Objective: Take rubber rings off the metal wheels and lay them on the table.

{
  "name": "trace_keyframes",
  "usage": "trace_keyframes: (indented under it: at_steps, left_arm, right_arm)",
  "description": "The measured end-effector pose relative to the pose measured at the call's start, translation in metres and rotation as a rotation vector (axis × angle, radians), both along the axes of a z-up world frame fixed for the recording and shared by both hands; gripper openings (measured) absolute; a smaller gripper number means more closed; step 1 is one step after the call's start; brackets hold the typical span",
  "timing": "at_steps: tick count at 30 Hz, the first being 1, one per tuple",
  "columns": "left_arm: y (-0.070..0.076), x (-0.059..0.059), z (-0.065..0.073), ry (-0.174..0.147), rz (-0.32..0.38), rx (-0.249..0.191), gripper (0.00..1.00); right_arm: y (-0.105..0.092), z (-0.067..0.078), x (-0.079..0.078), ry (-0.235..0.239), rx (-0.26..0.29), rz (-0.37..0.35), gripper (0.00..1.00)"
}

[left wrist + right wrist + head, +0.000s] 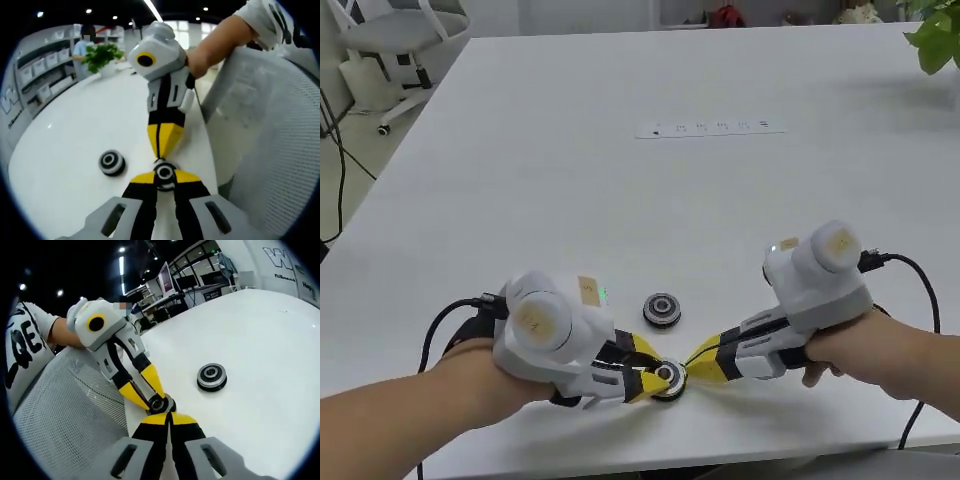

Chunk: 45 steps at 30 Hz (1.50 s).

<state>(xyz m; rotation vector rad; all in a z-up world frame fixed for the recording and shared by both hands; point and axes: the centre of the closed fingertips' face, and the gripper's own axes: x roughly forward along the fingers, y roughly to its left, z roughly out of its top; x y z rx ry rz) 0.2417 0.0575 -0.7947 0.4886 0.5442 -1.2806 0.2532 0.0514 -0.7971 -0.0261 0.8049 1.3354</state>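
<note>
When checked at the tips, found the left gripper (165, 176) clamped on the near wheel (161, 403), one yellow jaw to each side, pinning it flat on the table (620, 180) close to the front edge. Found the right gripper (170, 416) with jaws drawn together to a point, tip touching that wheel's rim from the opposite side. Could not establish any pinch on the rubber by those jaws.

Noted a second wheel (662, 309) lying flat just beyond the pair, apart from both grippers, with its dark rubber ring (201, 381) seated.

Judged the step in hand as the first removal: bracing with the left, working the ring with the right. Judged the task barely begun, with both rings apparently on their wheels so far as visible.

For the next move, recommend a firm hold from the left, then catching the ring's edge with the right and peeling it up over the rim. Advise laying the freed ring down clear of both wheels. Risk noted: slip of the wheel from the clamp under the pull.
</note>
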Motion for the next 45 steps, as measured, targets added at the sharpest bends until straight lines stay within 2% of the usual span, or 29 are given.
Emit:
trace_keyframes:
  at_steps: [12, 16, 25, 27, 28, 29, 30, 31, 32, 33, 35, 39, 45]
  left_arm:
    - [-0.002, 0.004, -0.001, -0.005, 0.035, 0.009, 0.12]
    - [-0.002, 0.004, -0.001, -0.001, 0.037, 0.011, 0.11]
    - [-0.002, 0.004, -0.001, 0.003, 0.039, 0.017, 0.11]
    - [-0.002, 0.004, -0.001, 0.002, 0.038, 0.017, 0.11]
    - [-0.003, 0.004, -0.001, 0.001, 0.040, 0.016, 0.11]
    - [-0.003, 0.005, -0.001, -0.001, 0.042, 0.016, 0.11]
    - [-0.003, 0.005, -0.001, -0.001, 0.042, 0.016, 0.11]
    - [-0.003, 0.005, 0.000, -0.001, 0.042, 0.016, 0.11]
    - [-0.003, 0.005, 0.000, -0.001, 0.042, 0.015, 0.11]
    - [-0.003, 0.005, 0.000, -0.001, 0.043, 0.013, 0.12]
    - [-0.003, 0.005, 0.000, -0.002, 0.042, 0.013, 0.12]
    - [-0.003, 0.006, 0.000, 0.000, 0.040, 0.013, 0.12]
    - [-0.004, 0.005, 0.000, -0.018, 0.014, 0.013, 0.13]
  right_arm:
    - [0.002, 0.003, 0.001, 0.012, 0.018, -0.031, 0.00]
    - [0.005, 0.005, -0.002, -0.003, 0.017, -0.016, 0.00]
    - [0.008, 0.008, -0.007, -0.005, 0.025, 0.008, 0.00]
    - [0.014, 0.014, -0.014, 0.019, 0.068, 0.034, 0.00]
    - [0.022, 0.024, -0.019, 0.054, 0.129, 0.040, 0.00]
    - [0.023, 0.023, -0.017, 0.019, 0.090, 0.038, 0.00]
    - [0.022, 0.019, -0.017, -0.041, 0.048, 0.079, 0.00]
    - [0.023, 0.018, -0.018, -0.049, 0.047, 0.088, 0.00]
    - [0.023, 0.019, -0.017, -0.024, 0.060, 0.066, 0.00]
    - [0.022, 0.017, -0.016, -0.022, 0.058, 0.061, 0.00]
    - [0.015, 0.013, -0.010, -0.038, 0.043, 0.046, 0.00]
    - [0.010, 0.011, -0.004, -0.033, 0.042, 0.012, 0.00]
    - [0.009, 0.008, -0.004, -0.035, 0.030, 0.015, 0.00]
